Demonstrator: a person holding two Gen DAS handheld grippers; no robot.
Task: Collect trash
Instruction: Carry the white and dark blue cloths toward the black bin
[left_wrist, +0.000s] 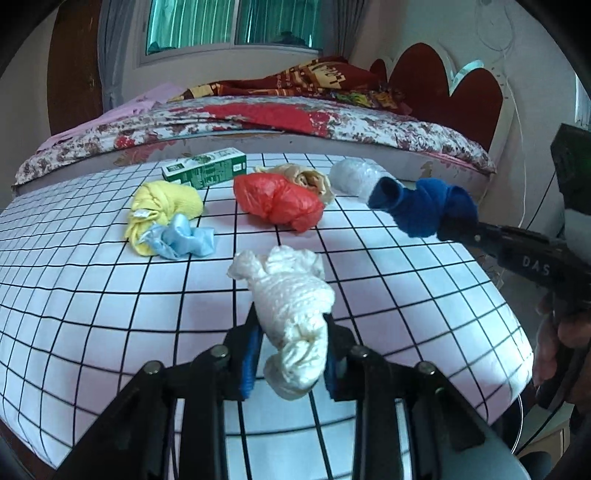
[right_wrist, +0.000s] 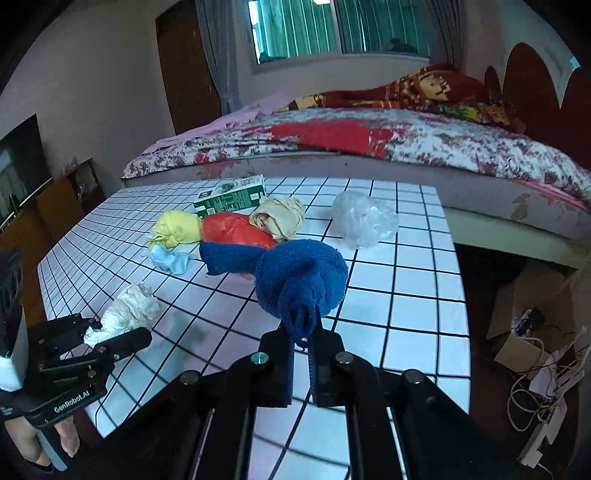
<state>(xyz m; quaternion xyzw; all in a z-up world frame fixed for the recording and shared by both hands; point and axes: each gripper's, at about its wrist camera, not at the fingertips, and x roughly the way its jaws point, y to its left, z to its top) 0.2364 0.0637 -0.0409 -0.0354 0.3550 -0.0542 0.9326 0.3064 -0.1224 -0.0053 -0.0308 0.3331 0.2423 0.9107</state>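
My left gripper is shut on a white crumpled cloth wad and holds it above the checked table; it also shows in the right wrist view. My right gripper is shut on a blue knotted towel, lifted over the table; the towel also shows in the left wrist view. On the table lie a red plastic bag, a yellow cloth, a light blue ribbon wad, a beige bag, a clear plastic bag and a green box.
The table with a white checked cover stands against a bed with a floral quilt. A cardboard box and loose cables lie on the floor to the right of the table. A dark cabinet stands at the left.
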